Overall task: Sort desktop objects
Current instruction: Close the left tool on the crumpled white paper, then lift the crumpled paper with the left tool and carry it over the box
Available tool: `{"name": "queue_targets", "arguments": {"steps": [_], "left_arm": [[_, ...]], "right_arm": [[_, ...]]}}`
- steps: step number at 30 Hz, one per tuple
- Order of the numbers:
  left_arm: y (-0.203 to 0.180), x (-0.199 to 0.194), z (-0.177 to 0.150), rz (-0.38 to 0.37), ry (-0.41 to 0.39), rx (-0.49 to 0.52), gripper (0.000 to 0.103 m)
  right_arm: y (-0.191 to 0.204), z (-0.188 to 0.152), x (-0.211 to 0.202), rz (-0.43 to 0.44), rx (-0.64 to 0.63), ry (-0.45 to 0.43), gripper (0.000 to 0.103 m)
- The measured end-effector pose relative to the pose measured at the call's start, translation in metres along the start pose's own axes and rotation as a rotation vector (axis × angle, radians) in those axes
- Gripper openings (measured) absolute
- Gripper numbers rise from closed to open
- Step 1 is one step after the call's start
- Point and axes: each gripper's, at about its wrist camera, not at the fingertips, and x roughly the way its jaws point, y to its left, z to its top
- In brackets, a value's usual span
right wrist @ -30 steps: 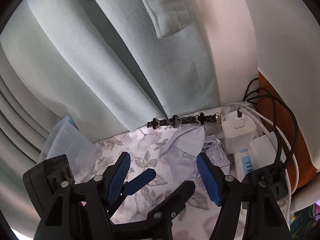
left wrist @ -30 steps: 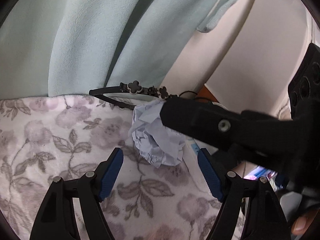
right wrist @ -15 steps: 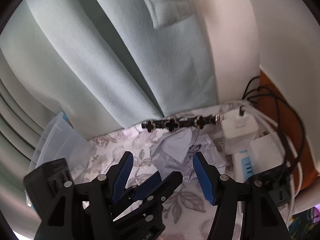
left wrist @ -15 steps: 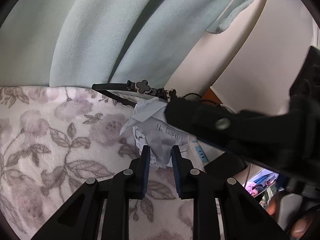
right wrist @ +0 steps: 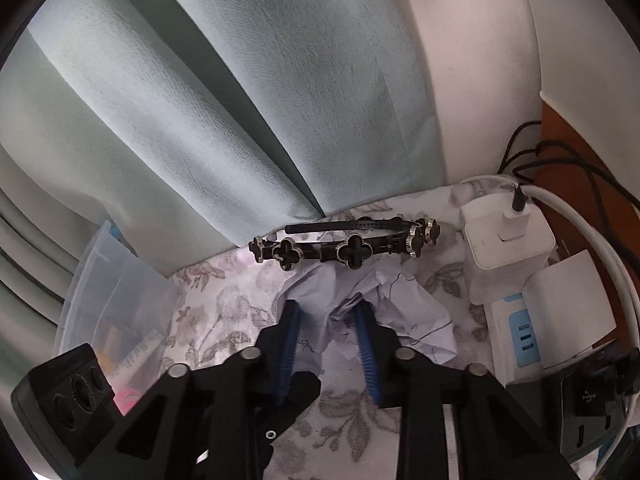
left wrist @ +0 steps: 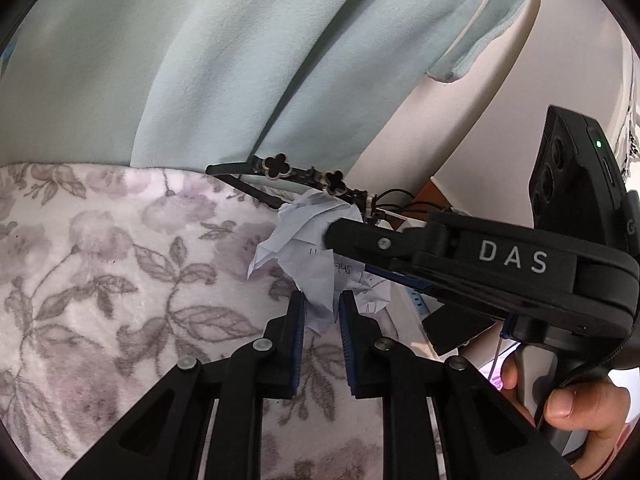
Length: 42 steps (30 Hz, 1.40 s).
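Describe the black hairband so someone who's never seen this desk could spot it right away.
Find the pale green curtain at the back of the floral cloth. Along its foot lies the hairband, just behind the crumpled paper and left of the white charger. It is the only thin black curved band there, studded with black four-leaf clover shapes with silvery rims.

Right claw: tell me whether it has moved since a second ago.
Yes. The right claw has advanced toward the black clover headband and closed its fingers on the crumpled paper.
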Motion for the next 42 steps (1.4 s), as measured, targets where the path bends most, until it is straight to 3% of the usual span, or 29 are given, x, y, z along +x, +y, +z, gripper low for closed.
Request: {"name": "queue_targets", "arguments": {"steps": [6, 23, 42], "left_arm": [[0.003, -0.011, -0.004, 0.005, 0.001, 0.003, 0.018], [0.001, -0.091, -0.035, 0.053, -0.053, 0.011, 0.018], [0.012, -0.211, -0.053, 0.081, -0.224, -0.017, 0.018]], "right_arm": [[0.000, -0.005, -0.006, 0.043, 0.016, 0.005, 0.018], [0.045, -0.052, -0.050, 0.158, -0.008, 0.024, 0.017], [0.138, -0.076, -0.105, 0.230, -0.184, -0.021, 0.017]]}}
